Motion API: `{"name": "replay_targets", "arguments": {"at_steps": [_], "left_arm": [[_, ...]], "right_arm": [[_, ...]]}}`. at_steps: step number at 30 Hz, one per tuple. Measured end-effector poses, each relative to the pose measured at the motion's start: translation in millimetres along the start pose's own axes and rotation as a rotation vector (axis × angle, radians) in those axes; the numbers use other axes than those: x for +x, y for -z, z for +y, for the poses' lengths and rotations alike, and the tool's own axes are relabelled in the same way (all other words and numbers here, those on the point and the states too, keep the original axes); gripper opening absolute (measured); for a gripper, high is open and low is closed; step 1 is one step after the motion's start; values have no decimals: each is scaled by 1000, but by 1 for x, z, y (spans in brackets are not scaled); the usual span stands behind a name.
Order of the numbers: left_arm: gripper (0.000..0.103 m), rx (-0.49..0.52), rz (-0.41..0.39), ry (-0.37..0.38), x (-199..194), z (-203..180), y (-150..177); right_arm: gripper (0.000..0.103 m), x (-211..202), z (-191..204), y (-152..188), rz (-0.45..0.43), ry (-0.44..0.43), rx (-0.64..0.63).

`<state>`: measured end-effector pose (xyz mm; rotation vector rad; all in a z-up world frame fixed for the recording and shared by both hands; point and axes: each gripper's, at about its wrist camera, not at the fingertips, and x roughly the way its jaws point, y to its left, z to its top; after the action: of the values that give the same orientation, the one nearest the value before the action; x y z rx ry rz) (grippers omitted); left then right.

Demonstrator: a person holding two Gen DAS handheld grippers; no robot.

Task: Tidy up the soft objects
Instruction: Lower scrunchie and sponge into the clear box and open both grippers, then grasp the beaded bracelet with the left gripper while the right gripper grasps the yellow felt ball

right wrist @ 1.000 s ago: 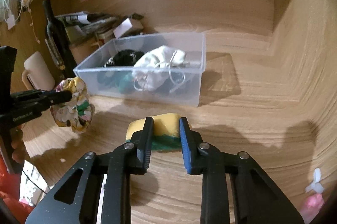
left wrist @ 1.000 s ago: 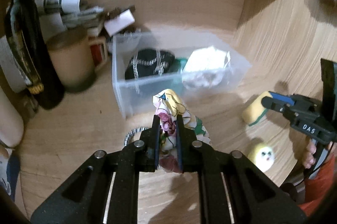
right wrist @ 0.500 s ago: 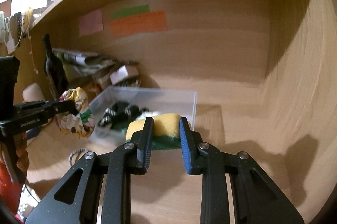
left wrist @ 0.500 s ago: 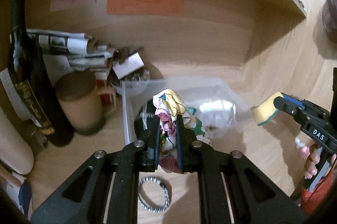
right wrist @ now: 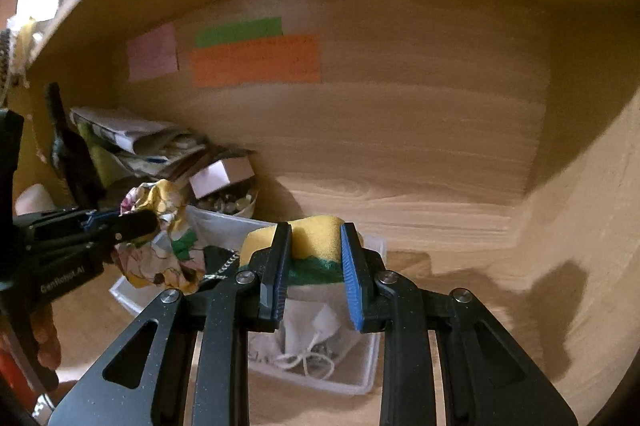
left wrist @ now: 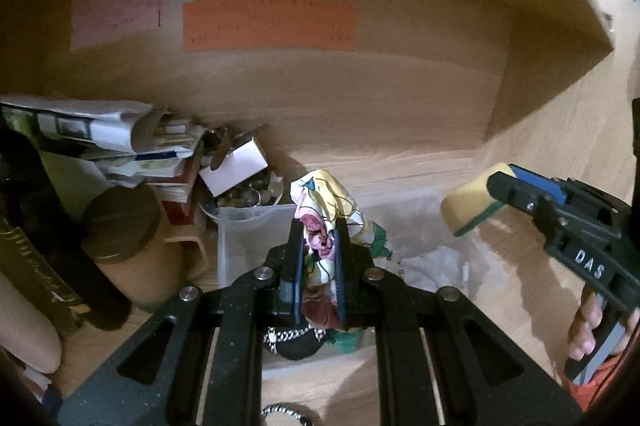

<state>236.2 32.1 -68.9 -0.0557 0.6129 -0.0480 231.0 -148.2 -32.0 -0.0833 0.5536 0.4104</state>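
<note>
My left gripper (left wrist: 318, 238) is shut on a floral cloth scrunchie (left wrist: 324, 197) and holds it above the clear plastic bin (left wrist: 240, 226). My right gripper (right wrist: 314, 258) is shut on a yellow sponge with a green scrub side (right wrist: 316, 238) and holds it over the same bin (right wrist: 360, 378). In the left wrist view the sponge (left wrist: 468, 205) and the right gripper (left wrist: 532, 201) hang above the bin's right end. In the right wrist view the scrunchie (right wrist: 160, 246) hangs over the bin's left end. The bin holds a black item (left wrist: 296, 342) and a white cloth pouch (right wrist: 312, 330).
A dark bottle (left wrist: 36, 238), a brown mug (left wrist: 128, 246), stacked papers (left wrist: 100, 137), a small white box (left wrist: 236, 169) and a bowl of small items (left wrist: 244, 197) crowd the back left. A beaded bracelet (left wrist: 284, 412) lies on the wooden desk. Coloured notes (left wrist: 264, 21) hang on the back wall.
Both grippers have risen and moved forward over the bin, each still holding its object. The sponge has been lifted off the desk, and the bin now lies below the fingers.
</note>
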Motion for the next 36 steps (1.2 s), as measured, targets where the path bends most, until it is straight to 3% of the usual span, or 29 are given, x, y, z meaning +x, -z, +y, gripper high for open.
{"name": "replay_targets", "arguments": {"at_steps": [11,18,23,28,32,36], "left_arm": [[12,-41,106,5,59,-3,2],[13,-13,180,9,78,-7,13],[26,2,198,5,76,-9,17],[47,8,190,13,67,-9,15],[58,7,158,18,51,-7,12],[64,9,115,26,28,-6,9]], "right_arm": [[23,57,10,9,130,49,-35],[25,79,12,19,212,60,-61],[26,85,12,24,251,55,-67],[54,75,13,23,237,59,-74],[59,58,14,18,204,51,-73],[71,38,14,12,146,48,-78]]}}
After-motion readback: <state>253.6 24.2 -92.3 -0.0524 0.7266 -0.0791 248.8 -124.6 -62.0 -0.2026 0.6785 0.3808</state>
